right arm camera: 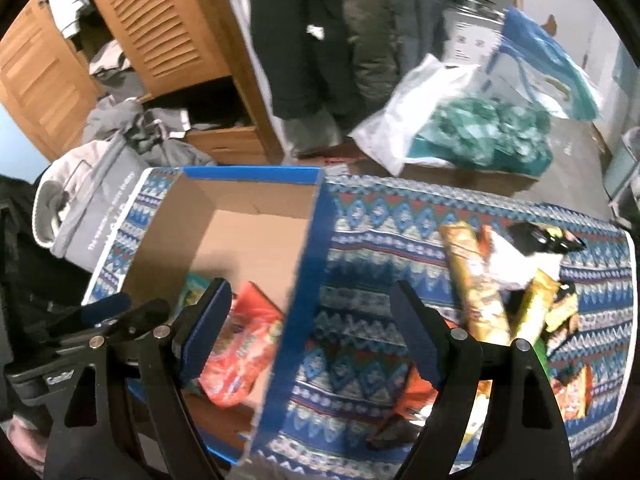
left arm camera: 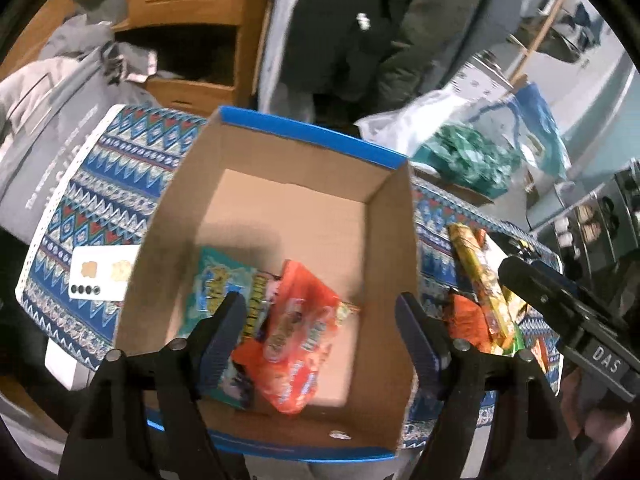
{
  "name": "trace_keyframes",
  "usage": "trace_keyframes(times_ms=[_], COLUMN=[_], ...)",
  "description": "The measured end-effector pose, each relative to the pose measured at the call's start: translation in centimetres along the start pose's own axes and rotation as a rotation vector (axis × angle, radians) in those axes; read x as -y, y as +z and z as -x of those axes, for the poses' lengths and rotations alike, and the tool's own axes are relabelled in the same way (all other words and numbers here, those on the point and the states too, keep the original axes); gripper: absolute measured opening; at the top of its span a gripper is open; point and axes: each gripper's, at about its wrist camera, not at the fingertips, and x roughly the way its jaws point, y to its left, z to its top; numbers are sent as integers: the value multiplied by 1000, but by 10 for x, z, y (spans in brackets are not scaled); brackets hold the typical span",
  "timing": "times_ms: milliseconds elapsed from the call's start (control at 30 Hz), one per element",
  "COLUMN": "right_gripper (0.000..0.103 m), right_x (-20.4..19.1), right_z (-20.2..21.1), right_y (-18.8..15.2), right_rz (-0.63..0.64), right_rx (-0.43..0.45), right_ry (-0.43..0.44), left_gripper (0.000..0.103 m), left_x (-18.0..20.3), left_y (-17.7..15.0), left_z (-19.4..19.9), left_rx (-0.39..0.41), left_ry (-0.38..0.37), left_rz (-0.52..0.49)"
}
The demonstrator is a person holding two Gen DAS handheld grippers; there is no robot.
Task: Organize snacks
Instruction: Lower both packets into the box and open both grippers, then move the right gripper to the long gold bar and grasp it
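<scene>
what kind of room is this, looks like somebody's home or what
Probably a lived-in bedroom or storage room at home: a wooden louvered wardrobe, heaped clothes, hanging coats, and a small table under a patterned cloth.

The left gripper [left arm camera: 320, 320] hangs above the box [left arm camera: 304, 216], tilted steeply down, its two dark fingers [left arm camera: 222, 328] spread wide with nothing between them. No pad touches anything in the box. The right gripper [right arm camera: 308, 328] is tilted steeply down too, jaws wide and empty, straddling the box's [right arm camera: 304, 276] right wall: one finger [right arm camera: 206, 328] over the inside, the other over the cloth outside the box. In the left view the right gripper [left arm camera: 560, 300] shows to the right of the box. A bit of hand [right arm camera: 20, 440] shows at the right view's lower left, left of the box.
</scene>
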Motion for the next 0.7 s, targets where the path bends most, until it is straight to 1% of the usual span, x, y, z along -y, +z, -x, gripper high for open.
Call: trace_keyframes(times_ms=[100,333,433,700], right_gripper=[82,82,82,82], right_x=[18,63,82,134], right_z=[8,29,36,40], right_y=[-4,-17,-22,-40], right_rz=[-19,-65,-79,-129], right_rx=[7,25,31,26], right_ry=[-19,-61,-83,-114], left_gripper=[80,80,83,83], left_x=[17,51,68,111], left_y=[-4,-12,-15,-23], left_z=[-1,-5,-7,-22], left_rx=[-3,-37,-45,-75], left_ry=[0,-18,-28,-23], left_rz=[-37,-84,-100,-166])
